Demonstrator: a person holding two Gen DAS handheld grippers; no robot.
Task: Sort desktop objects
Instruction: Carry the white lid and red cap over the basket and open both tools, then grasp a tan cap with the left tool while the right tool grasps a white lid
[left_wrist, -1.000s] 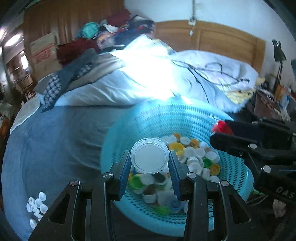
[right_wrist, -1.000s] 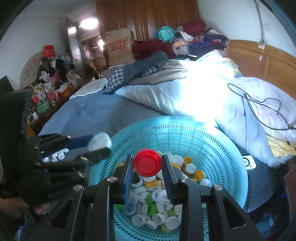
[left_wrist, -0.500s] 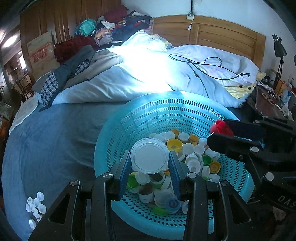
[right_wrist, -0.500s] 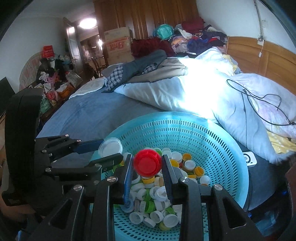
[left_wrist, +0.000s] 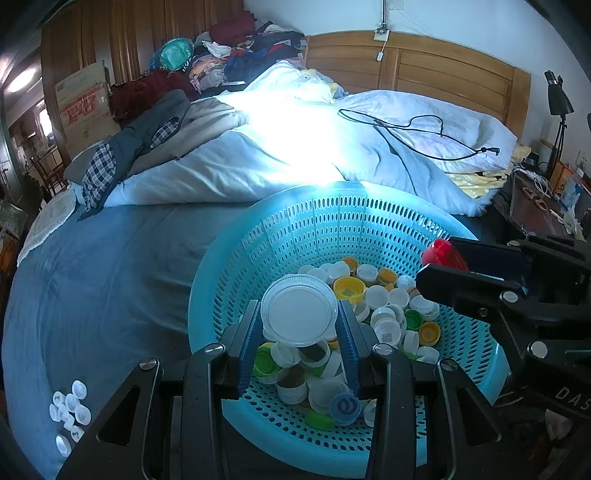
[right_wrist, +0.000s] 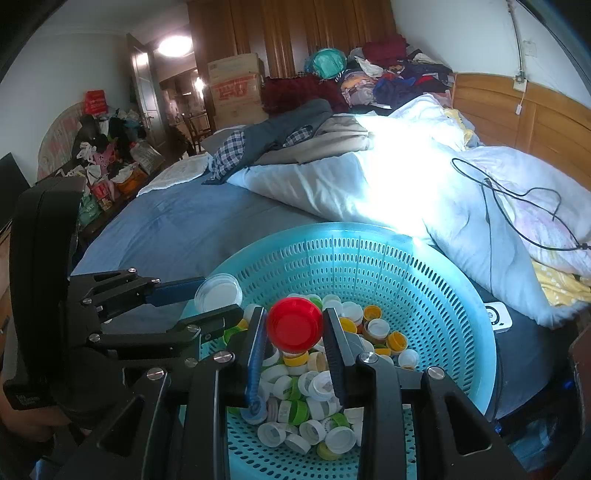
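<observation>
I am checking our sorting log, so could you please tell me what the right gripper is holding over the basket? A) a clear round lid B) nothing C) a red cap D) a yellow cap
C: in the right wrist view the right gripper is shut on a red cap above the turquoise basket, while the left gripper holds the clear round lid.

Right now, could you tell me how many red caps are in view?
1: the red cap is clamped in the right gripper above the basket; others may be buried among the caps.
</observation>
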